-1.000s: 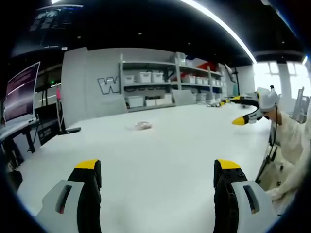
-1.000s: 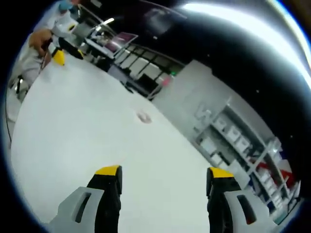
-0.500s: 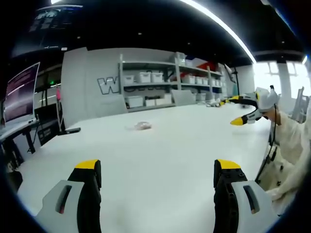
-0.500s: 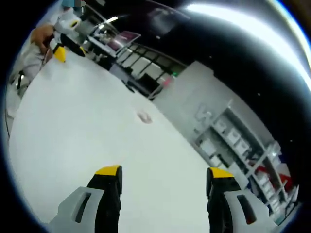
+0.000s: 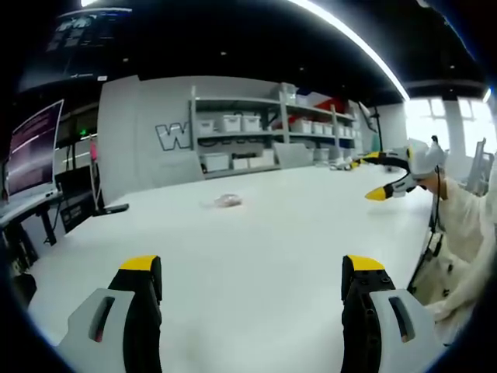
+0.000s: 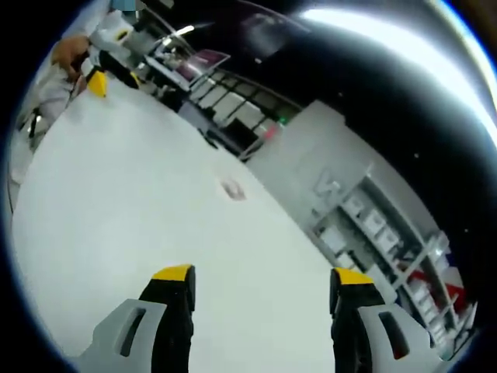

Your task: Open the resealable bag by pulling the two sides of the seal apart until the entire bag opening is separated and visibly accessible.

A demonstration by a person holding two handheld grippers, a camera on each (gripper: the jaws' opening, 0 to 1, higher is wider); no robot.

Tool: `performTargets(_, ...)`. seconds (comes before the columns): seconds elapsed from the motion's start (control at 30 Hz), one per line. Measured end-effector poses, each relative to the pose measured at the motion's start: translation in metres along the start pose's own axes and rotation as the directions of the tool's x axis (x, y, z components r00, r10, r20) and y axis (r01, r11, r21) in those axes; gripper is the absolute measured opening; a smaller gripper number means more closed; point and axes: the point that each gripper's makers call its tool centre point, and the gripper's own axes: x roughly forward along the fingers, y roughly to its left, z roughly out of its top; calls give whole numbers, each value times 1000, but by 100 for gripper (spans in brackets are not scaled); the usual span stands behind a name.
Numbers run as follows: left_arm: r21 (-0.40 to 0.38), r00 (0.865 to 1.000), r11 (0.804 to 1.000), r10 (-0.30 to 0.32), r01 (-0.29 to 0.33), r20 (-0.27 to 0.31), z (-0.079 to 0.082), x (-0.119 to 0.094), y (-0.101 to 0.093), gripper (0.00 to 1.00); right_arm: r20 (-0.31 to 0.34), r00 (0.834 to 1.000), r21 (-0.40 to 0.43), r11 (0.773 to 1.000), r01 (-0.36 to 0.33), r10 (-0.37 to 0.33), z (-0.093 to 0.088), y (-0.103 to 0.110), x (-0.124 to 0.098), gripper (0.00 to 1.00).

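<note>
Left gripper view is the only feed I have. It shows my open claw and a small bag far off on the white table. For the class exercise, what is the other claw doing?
Observer: In the right gripper view, the right claw is open, with nothing between its jaws.
Operator: Is it anywhere near the bag?
Observer: No. The bag lies on the table well ahead of that claw, roughly in line with the gap between its jaws and touching neither.
Operator: Can that view show whether the seal is closed?
Observer: The bag is too small there to tell.
</note>
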Motion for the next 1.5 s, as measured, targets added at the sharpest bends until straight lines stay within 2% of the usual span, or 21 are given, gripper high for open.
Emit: performTargets(1.5, -1, 1000, 1000, -15, 15, 11, 5, 2, -3, 95, 16, 1000, -10, 1000, -3, 3, 7, 1, 11, 70)
